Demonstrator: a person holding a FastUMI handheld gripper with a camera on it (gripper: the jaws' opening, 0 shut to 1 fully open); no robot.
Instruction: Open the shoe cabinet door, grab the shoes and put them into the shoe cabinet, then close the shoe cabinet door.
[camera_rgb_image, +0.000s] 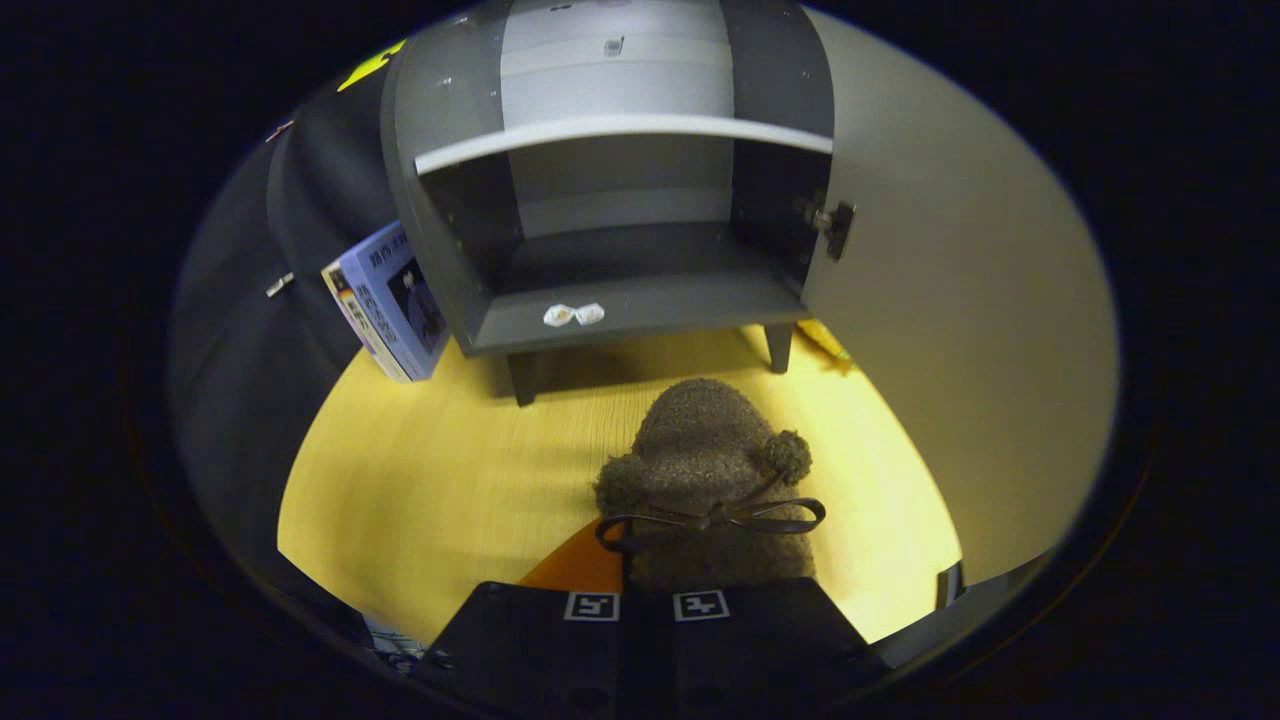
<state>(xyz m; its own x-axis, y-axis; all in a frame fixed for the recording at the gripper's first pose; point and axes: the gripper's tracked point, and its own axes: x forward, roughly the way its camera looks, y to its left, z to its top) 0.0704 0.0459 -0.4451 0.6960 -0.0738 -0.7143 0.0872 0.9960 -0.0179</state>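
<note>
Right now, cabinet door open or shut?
Open. The door is swung wide to one side, baring the shelf and cabinet floor. Gripper holds the shoe ahead.

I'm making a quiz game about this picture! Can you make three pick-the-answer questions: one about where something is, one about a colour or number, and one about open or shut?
1. Where is the fuzzy shoe?
A. inside the cabinet
B. on the yellow floor, just ahead of the gripper
C. on the book

2. How many pom-poms does the shoe have?
A. two
B. five
C. none

3. The cabinet door is:
A. shut
B. missing
C. open

Answers: 1 B, it sits before the cabinet; 2 A, one each side; 3 C, shelves show.
</note>
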